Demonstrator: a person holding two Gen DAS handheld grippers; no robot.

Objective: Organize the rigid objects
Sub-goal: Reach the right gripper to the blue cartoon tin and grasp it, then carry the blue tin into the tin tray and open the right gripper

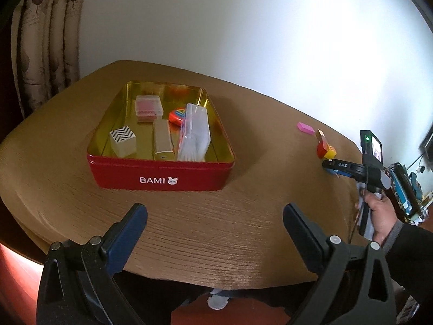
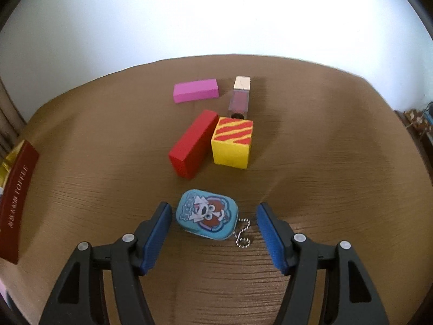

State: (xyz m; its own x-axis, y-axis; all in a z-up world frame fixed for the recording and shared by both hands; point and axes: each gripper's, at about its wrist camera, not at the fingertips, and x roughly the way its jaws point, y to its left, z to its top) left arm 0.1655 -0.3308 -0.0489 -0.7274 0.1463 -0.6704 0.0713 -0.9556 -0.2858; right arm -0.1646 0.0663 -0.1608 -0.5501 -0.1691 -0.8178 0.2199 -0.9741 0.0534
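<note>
A red BAMI tin with a gold inside sits on the brown table; it also shows in the right wrist view. It holds a zigzag cube, a gold bar, a clear case, a clear pouch and a red disc. My left gripper is open and empty in front of the tin. My right gripper is open around a small blue cartoon tin with a ball chain. Beyond lie a red block, a yellow striped cube, a pink block and a clear tube.
The wooden table ends close in front of my left gripper. A curtain hangs at the far left and a white wall is behind. Cluttered items stand off the table's right side.
</note>
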